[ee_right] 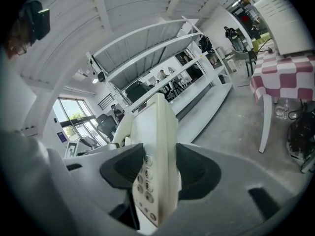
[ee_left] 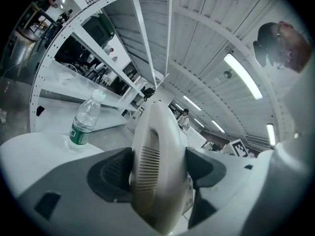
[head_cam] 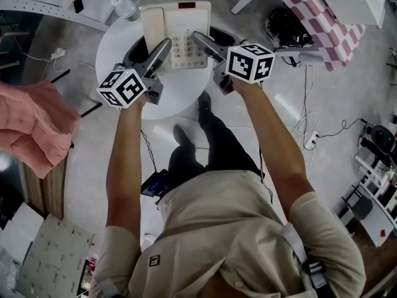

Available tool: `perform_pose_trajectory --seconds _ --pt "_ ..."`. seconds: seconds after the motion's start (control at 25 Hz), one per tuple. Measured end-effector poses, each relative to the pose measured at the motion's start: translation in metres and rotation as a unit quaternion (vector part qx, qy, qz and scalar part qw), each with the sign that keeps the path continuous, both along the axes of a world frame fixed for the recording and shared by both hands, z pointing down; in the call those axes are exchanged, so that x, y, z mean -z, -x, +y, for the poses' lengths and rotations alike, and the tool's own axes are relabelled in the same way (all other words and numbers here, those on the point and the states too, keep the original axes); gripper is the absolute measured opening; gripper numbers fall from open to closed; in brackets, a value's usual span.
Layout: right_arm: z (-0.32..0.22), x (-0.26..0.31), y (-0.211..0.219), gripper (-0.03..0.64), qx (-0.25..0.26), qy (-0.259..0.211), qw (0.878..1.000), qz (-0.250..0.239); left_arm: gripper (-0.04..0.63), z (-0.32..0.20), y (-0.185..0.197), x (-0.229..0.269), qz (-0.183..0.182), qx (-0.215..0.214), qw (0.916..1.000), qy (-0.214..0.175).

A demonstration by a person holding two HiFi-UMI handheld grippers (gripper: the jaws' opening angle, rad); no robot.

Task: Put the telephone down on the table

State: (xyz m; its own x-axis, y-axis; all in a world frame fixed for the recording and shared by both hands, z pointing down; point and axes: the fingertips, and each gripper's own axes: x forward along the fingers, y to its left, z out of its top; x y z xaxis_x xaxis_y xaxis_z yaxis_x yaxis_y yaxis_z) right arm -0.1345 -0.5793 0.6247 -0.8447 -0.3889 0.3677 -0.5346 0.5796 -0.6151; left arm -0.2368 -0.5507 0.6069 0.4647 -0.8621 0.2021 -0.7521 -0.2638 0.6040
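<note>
A cream desk telephone (head_cam: 177, 33) with handset and keypad faces up over the round white table (head_cam: 115, 51). My left gripper (head_cam: 162, 48) is shut on its left side, gripping the handset (ee_left: 157, 166) between the dark pads. My right gripper (head_cam: 201, 41) is shut on the right side, clamped on the keypad edge (ee_right: 157, 156). In the left gripper view the gripper (ee_left: 158, 173) holds the ribbed earpiece end. In the right gripper view the gripper (ee_right: 155, 173) has number keys showing between its jaws. I cannot tell whether the phone's underside touches the table.
A clear water bottle (head_cam: 126, 8) stands at the table's far left edge, close to the phone, seen upright as the bottle (ee_left: 84, 122). A pink cloth (head_cam: 31, 126) lies left. A checked-cloth table (head_cam: 310, 17), a black bag (head_cam: 285, 27) and floor cables (head_cam: 307, 126) are right.
</note>
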Motion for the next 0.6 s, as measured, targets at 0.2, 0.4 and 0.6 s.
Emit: perform_pose_trajectory --seconds 0.2,0.4,0.6 --pt "-0.006 -0.031 0.004 0.192 0.003 0.023 1.0 0.005 0.333 -0.006 0.004 -0.03 0.002 0.003 0.9998 0.021" --pt "-0.009 -0.063 0.005 0.193 0.009 0.049 0.999 0.007 0.333 -0.009 0.004 -0.061 0.001 0.006 0.9989 0.046" --pt "-0.009 -0.094 0.005 0.193 0.015 0.071 0.997 0.01 0.333 -0.009 0.004 -0.091 0.002 0.009 0.9977 0.067"
